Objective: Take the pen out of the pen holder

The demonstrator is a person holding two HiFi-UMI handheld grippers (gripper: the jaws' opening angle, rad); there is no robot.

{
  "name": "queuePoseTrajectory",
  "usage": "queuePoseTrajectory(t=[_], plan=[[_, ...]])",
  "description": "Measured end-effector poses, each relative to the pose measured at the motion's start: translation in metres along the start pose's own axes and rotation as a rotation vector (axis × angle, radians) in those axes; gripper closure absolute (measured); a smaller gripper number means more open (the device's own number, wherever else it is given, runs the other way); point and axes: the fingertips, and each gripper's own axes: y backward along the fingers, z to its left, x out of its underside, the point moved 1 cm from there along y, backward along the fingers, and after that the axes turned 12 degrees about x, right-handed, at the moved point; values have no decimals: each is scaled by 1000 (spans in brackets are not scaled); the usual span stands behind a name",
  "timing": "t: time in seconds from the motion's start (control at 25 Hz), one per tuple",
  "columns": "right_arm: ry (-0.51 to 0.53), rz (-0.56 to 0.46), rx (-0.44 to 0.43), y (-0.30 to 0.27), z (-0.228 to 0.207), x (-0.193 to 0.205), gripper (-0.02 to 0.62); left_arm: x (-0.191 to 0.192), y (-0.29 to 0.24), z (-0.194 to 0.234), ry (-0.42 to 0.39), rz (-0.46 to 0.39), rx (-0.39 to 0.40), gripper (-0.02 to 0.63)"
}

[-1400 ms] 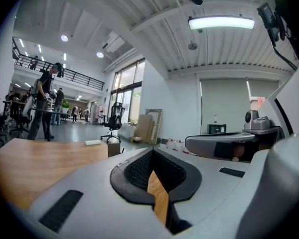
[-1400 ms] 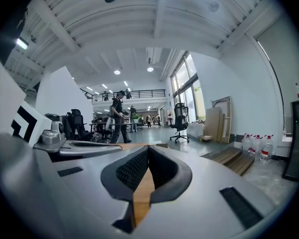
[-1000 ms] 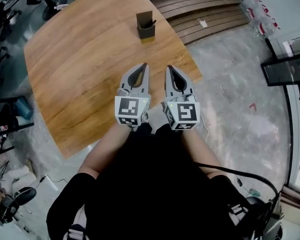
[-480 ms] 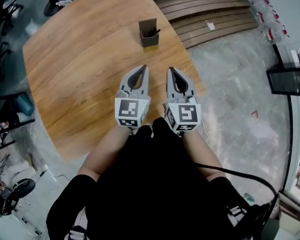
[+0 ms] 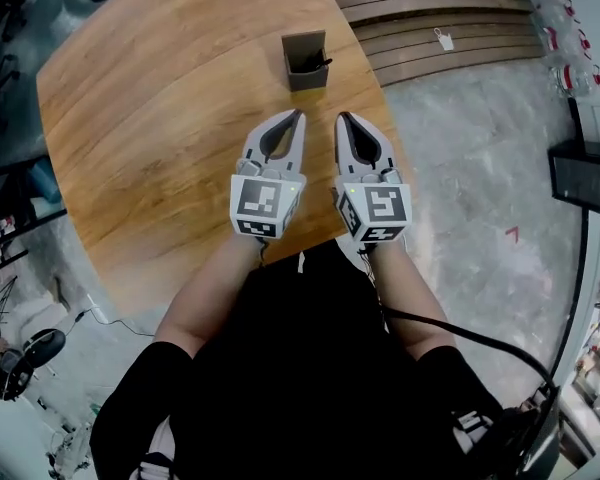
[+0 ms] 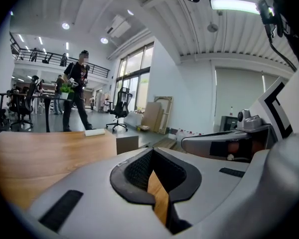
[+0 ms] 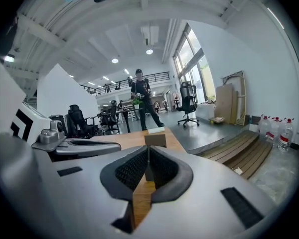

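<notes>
While the left gripper point(image 5: 300, 115) and right gripper point(image 5: 342, 118) jaws sit pressed together, empty, spread the right ones before reaching the top-middle pen holder point(image 5: 306, 60) and its pen point(image 5: 323, 64).

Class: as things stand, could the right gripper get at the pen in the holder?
Probably yes: only bare table lies between the right gripper and the pen holder, whose pen sticks up. Its shut jaws must open first.

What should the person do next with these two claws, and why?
Probably reach the right gripper forward and open its jaws. Both it and the left gripper are shut, empty and short of the pen holder, which stands straight ahead of the right one on the table, with the pen inside it.
</notes>
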Motion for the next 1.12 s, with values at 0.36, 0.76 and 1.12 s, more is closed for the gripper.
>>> queuePoseTrajectory(t=[0.36,0.76,1.12], plan=[[-12,116,-62,-81,-7,35,573,29,-44,40,20,38,-22,606],[-7,153,-46,-140,-20,59,523,58,-61,69,53,51,-68,606],[5,136,-57,-158,-15,61,525,71,-74,82,67,62,-84,606]])
